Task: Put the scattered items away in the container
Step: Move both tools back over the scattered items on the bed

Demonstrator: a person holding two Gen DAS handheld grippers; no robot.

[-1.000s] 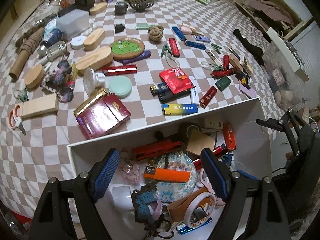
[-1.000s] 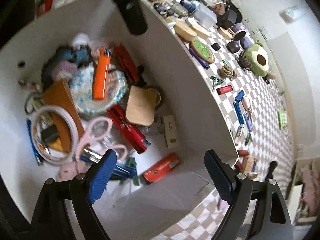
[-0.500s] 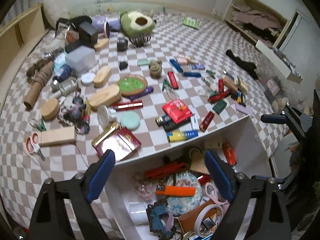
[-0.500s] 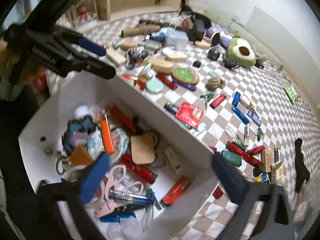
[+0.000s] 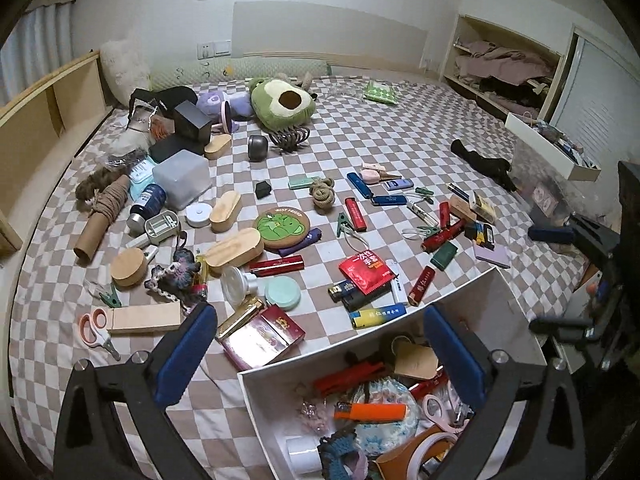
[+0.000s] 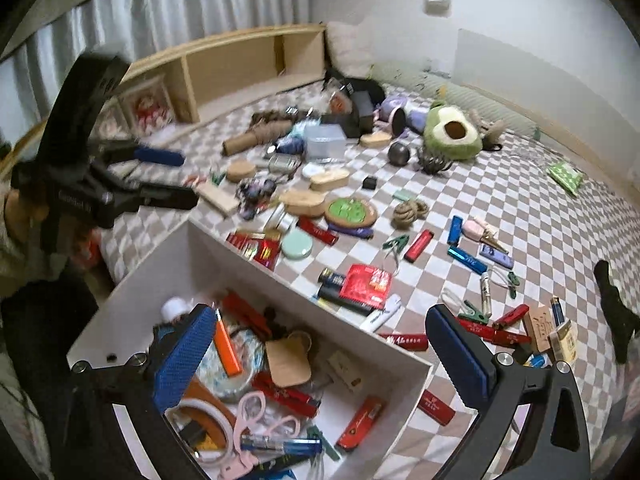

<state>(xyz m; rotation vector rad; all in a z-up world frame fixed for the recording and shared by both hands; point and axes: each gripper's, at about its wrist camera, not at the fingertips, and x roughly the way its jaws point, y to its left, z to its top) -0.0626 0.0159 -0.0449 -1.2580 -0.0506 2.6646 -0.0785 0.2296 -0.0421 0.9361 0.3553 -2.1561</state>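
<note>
Hovering above the white container [image 5: 472, 292], the left tool [image 5: 320, 354] has its jaws opening with nothing between them; the right tool [image 6: 320, 354] stands wide open and empty too. That container sits at the near edge of the bed [image 5: 400, 136], already holding an orange lighter [image 5: 370, 412] and pink scissors [image 6: 256, 420]. Scattered items lie across the checkered cover: a red packet [image 5: 366, 272], a green coaster [image 5: 280, 228], an avocado plush [image 5: 282, 102].

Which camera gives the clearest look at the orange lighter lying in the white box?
The left wrist view is best: the orange lighter lies unobstructed, full length, on the patterned pouch in the white box. In the right wrist view the lighter is foreshortened and blurred, its lower end partly behind that tongs' blue finger pad.
</note>
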